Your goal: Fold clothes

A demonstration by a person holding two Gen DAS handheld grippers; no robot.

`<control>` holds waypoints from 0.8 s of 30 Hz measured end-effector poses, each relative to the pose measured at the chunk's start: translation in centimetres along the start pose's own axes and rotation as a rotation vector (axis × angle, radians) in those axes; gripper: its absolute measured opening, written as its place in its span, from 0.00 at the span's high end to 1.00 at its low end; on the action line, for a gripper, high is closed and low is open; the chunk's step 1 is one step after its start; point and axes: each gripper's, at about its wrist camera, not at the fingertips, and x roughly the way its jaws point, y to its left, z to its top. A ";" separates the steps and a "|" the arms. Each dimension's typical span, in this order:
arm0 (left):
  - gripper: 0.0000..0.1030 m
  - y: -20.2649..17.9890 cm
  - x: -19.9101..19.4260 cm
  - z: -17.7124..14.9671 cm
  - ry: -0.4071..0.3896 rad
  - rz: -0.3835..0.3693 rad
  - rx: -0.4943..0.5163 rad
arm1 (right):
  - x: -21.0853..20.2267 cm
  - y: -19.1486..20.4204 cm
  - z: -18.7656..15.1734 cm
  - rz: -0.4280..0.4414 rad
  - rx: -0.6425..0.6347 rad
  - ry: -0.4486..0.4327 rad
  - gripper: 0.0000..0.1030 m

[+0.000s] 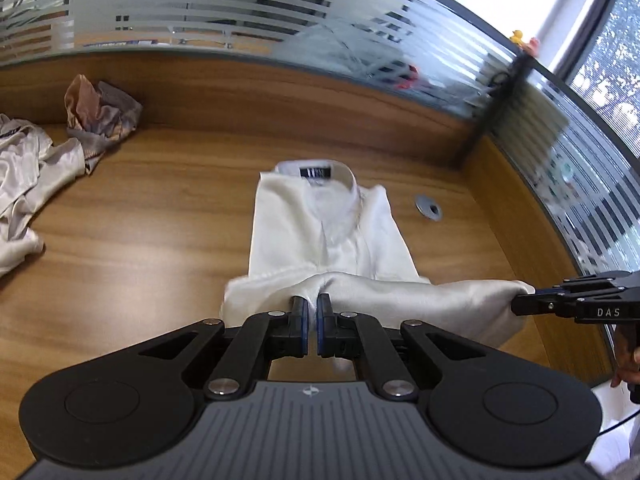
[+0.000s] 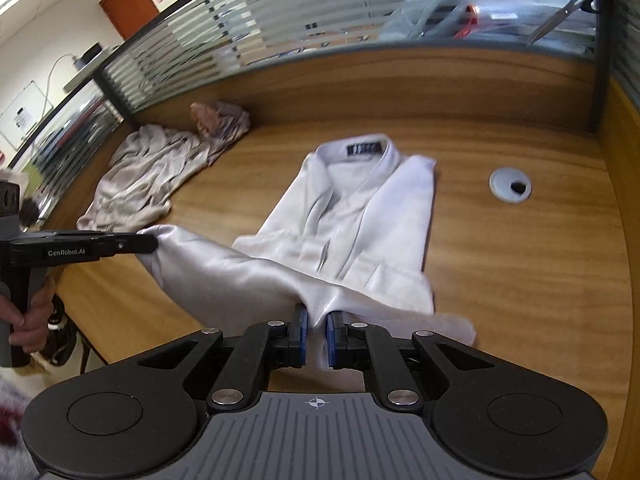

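Two grips: both jaws are clamped on the bottom hem of the white shirt (image 1: 320, 236), one at each end of the lifted edge.
Left gripper (image 1: 313, 312): jaws pressed together on a pinch of satin cloth, blue pads nearly touching; in the right wrist view it comes in from the left, a hand (image 2: 30, 316) wrapped round its grip.
Right gripper (image 2: 316, 322): jaws squeezed onto a bunched fold of hem, cloth filling the gap; in the left wrist view it reaches in from the right edge.
Hem: raised off the worktop (image 1: 160, 216) and stretched between the two grippers, sagging a little in the middle.
Shirt body: lying flat on the wood, sides folded inward, collar and dark label at the far end.
Cable grommet (image 2: 511, 185): round, grey, set in the worktop just right of the shirt, apart from it.
Beige garment (image 2: 148, 176): crumpled, well to the left of the shirt.
Patterned cloth (image 2: 220, 122): bunched in the far left corner, touching the beige garment.
Scissors (image 2: 568, 4): hung on the striped glass partition (image 2: 360, 8) at the upper right.
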 end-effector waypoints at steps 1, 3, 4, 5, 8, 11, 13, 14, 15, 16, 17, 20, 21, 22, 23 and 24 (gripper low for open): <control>0.96 0.0 0.3 0.4 -0.001 0.004 0.001 | 0.4 -0.1 0.4 -0.005 -0.006 -0.003 0.89; 0.96 0.0 0.9 0.8 -0.001 0.006 0.000 | 0.9 -0.5 0.9 -0.009 -0.007 -0.003 0.89; 0.96 0.0 1.2 0.9 0.000 0.007 0.000 | 1.0 -0.7 1.1 -0.009 -0.003 -0.003 0.89; 0.96 0.0 1.5 1.0 0.001 0.008 0.000 | 1.2 -0.9 1.2 -0.009 0.001 -0.002 0.89; 0.96 0.1 3.1 1.3 0.018 0.027 0.004 | 2.1 -1.6 1.4 -0.012 0.013 0.007 0.89; 0.96 0.5 5.5 1.3 0.059 0.061 -0.001 | 4.0 -2.2 1.7 -0.032 0.019 0.029 0.89; 0.96 0.9 7.3 1.2 0.091 0.086 -0.006 | 5.6 -2.6 2.0 -0.050 0.015 0.045 0.89; 0.96 1.1 8.1 1.2 0.104 0.095 -0.006 | 6.4 -2.8 2.1 -0.059 0.013 0.053 0.89; 0.96 1.3 8.9 1.1 0.116 0.105 -0.005 | 7.2 -3.1 2.2 -0.069 0.011 0.061 0.89; 0.96 1.5 9.7 1.1 0.127 0.112 -0.007 | 8.0 -3.3 2.3 -0.079 0.008 0.069 0.89; 0.96 1.7 10.4 1.0 0.136 0.120 -0.009 | 8.8 -3.5 2.5 -0.093 0.001 0.078 0.88; 0.92 2.3 12.3 0.8 0.159 0.136 -0.019 | 10.8 -4.1 2.5 -0.131 -0.013 0.097 0.86; 0.90 2.5 12.9 0.7 0.168 0.141 -0.022 | 11.1 -4.2 2.5 -0.135 -0.014 0.098 0.86; 0.87 2.6 13.5 0.6 0.177 0.147 -0.025 | 11.3 -4.3 2.4 -0.138 -0.016 0.099 0.82; 0.84 2.8 13.9 0.5 0.181 0.148 -0.027 | 11.6 -4.5 2.4 -0.142 -0.018 0.099 0.77; 0.82 2.9 13.9 0.5 0.177 0.143 -0.026 | 11.9 -4.6 2.3 -0.145 -0.020 0.100 0.77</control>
